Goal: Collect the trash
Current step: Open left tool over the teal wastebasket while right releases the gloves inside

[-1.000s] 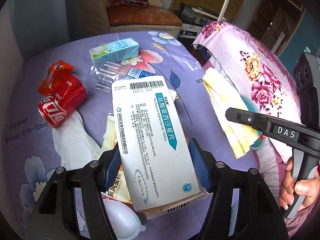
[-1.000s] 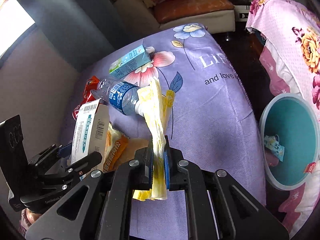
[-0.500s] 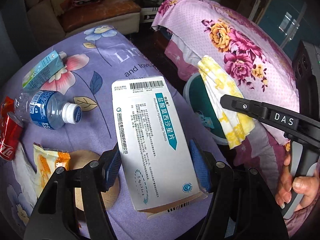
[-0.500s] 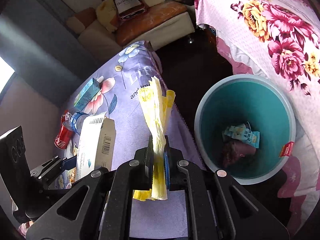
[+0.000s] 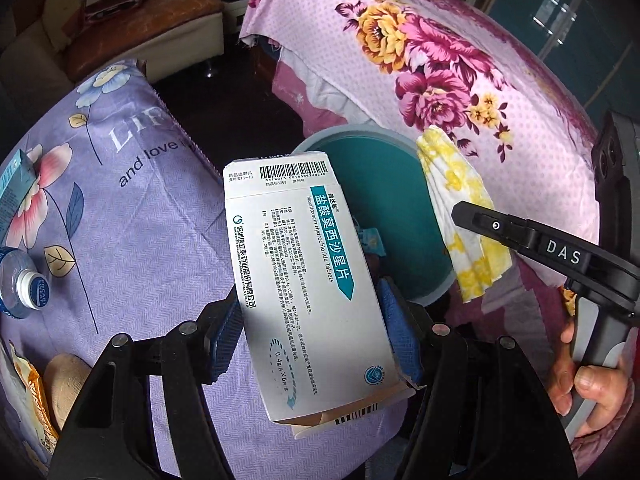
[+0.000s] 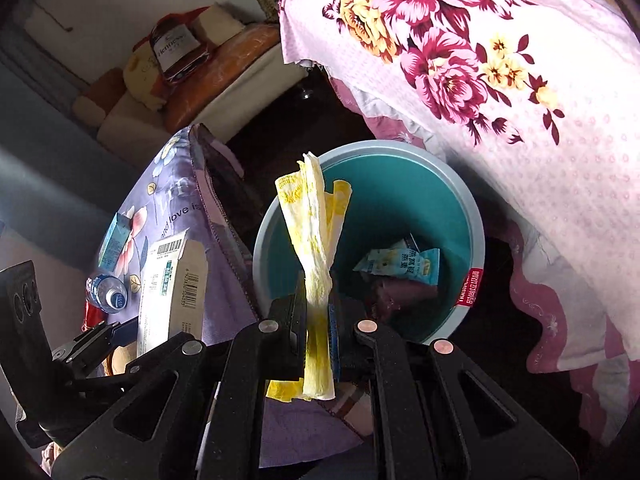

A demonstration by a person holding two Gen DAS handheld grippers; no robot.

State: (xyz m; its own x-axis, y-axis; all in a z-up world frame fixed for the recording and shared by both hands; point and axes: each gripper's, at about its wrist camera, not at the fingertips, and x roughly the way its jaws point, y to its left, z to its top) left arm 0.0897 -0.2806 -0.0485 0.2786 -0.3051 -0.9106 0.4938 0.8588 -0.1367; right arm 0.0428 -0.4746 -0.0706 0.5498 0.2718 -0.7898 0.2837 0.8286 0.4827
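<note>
My left gripper (image 5: 316, 332) is shut on a white medicine box (image 5: 304, 276) with teal print, its blue pads pressing both long sides. The box hangs at the near rim of a teal trash bin (image 5: 404, 216). My right gripper (image 6: 318, 308) is shut on a crumpled yellow-and-white wrapper (image 6: 316, 240), which stands upright over the bin (image 6: 404, 200). In the left wrist view the same wrapper (image 5: 464, 216) hangs from the right gripper (image 5: 472, 216) above the bin's right rim. Inside the bin lie a pale blue packet (image 6: 400, 266) and something dark.
A purple flowered cloth (image 5: 120, 220) covers the table at left, carrying a water bottle (image 5: 22, 284), a milk carton (image 6: 114, 240), an orange snack bag (image 5: 32, 400) and a red can (image 6: 92, 314). A pink floral quilt (image 5: 460, 72) rises right of the bin. A sofa (image 5: 140, 28) stands behind.
Both grippers have swung right from over the table to the bin and sunk a little, each still holding its item. The bin now fills the middle of both views.
</note>
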